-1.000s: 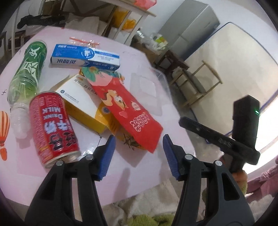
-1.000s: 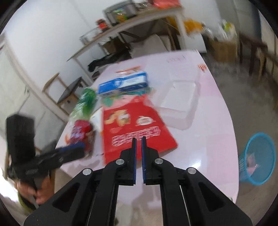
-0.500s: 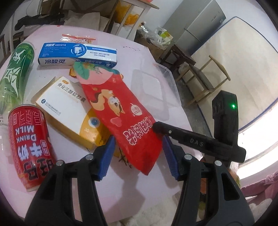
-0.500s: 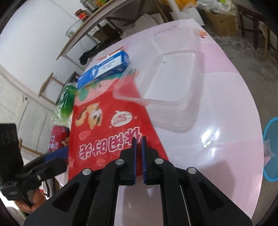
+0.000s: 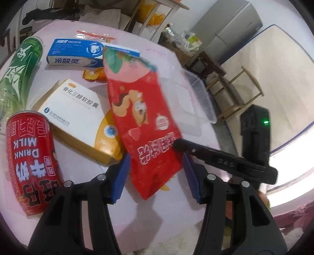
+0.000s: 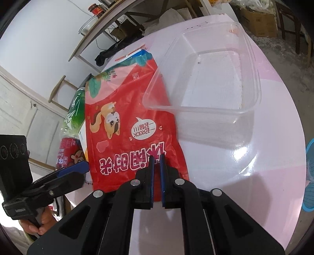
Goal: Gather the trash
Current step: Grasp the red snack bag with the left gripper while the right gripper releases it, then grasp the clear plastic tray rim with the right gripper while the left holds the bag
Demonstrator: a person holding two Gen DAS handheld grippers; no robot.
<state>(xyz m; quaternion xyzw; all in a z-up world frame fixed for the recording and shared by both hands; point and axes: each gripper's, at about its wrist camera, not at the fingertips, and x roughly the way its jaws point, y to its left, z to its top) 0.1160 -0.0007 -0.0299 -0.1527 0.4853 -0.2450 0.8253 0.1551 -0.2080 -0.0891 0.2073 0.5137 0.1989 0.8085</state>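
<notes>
Two boxes (image 5: 76, 115), seemingly underneath, crowd the red snack bag (image 5: 145, 125).

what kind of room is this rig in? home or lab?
Most likely a lived-in home, perhaps a storage or utility room. A round pink table carries household trash; a grey metal fridge or cabinet stands by a mattress leaning on the wall, and a cluttered wooden shelf holds jars.

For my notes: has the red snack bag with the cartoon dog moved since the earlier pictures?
Yes. The red snack bag now covers part of the blue toothpaste box; earlier it lay clear of it.
</notes>
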